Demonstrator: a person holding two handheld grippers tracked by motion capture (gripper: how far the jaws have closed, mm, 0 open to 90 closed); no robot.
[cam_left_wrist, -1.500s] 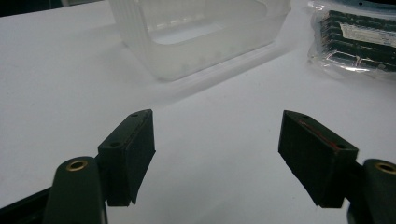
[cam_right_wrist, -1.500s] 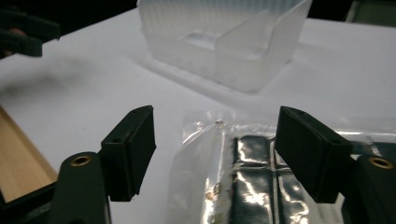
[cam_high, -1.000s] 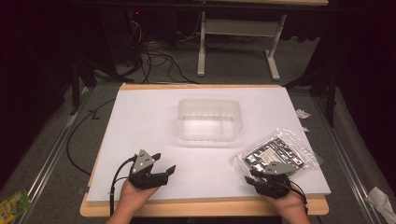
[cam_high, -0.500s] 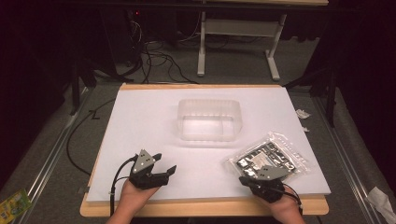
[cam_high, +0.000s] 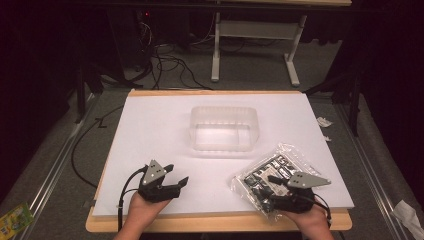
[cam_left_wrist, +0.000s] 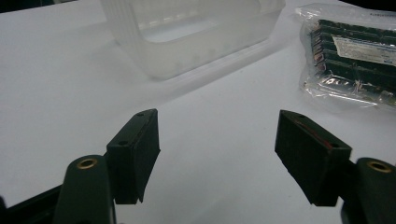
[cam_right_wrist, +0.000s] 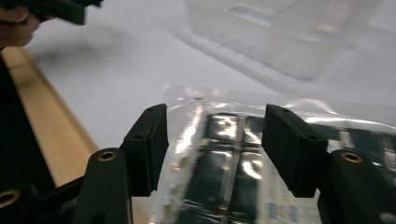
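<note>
A clear plastic bag of dark green parts (cam_high: 272, 175) lies on the white board near its front right. My right gripper (cam_high: 273, 189) hovers over the bag's near end. In the right gripper view the right gripper (cam_right_wrist: 212, 116) is open; its jaws have just been opening, and the bag (cam_right_wrist: 224, 158) lies loose under and between them. At the front left my left gripper (cam_high: 178, 173) is open; its jaws have just been closing a little. The left gripper (cam_left_wrist: 217, 126) has nothing between its jaws, only bare board. A clear plastic tub (cam_high: 224, 129) stands empty mid-board.
The white board (cam_high: 150, 130) rests on a wooden tabletop whose front edge (cam_high: 215, 223) is by my hands. Cables (cam_high: 165, 55) and white desk legs (cam_high: 216, 50) lie beyond the far edge. A green packet (cam_high: 15, 217) is on the floor at the left.
The bag has slid left and toward the front edge. The right gripper's jaws, closed at the bag's near end before, now stand apart. The left gripper has stayed put.
</note>
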